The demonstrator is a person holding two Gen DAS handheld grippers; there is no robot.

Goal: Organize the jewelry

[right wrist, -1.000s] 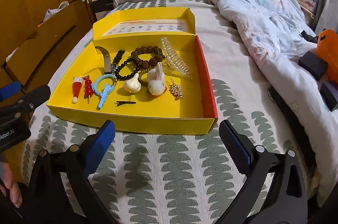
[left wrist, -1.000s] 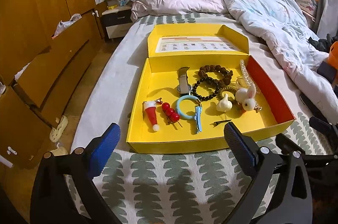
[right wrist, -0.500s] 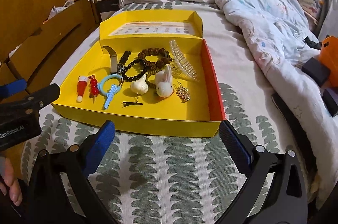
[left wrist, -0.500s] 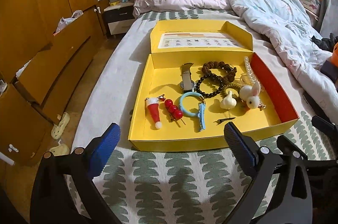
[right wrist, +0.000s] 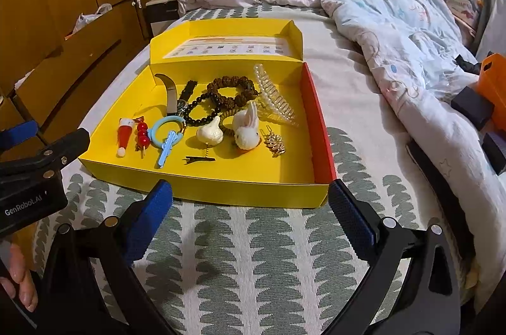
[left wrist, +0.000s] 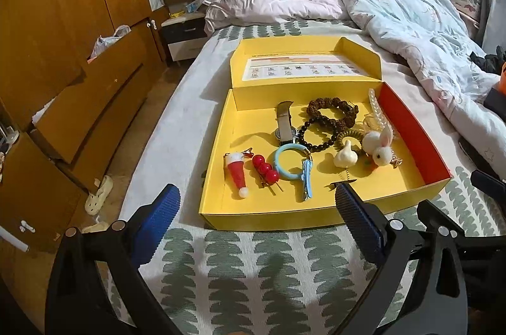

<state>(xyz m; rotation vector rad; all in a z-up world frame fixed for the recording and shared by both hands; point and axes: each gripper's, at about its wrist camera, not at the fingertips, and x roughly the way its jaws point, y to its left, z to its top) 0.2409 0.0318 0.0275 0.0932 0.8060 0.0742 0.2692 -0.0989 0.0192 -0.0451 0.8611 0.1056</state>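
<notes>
Two grippers: both are held wide apart and empty, hovering over the patterned bedspread [left wrist: 240, 268] just short of the box
Left gripper [left wrist: 257, 211]: blue pads [left wrist: 155, 224] spread, nothing gripped
Right gripper [right wrist: 249, 208]: blue pads [right wrist: 148, 218] spread, nothing gripped
Box [right wrist: 202, 189]: yellow, lid folded back, laid flat on the bed
Left part of box: Santa hat clip [left wrist: 236, 173], red bead pin [left wrist: 265, 170], blue ring clip [left wrist: 292, 166]
Middle: watch [left wrist: 285, 124], brown bead bracelet [left wrist: 332, 111], black bead bracelet [left wrist: 314, 134]
Right part: rabbit toy [right wrist: 246, 129], pearl comb [right wrist: 273, 96], what may be a gold brooch [right wrist: 274, 143]
Front: black clip [right wrist: 199, 159], lying apart from the rest
</notes>
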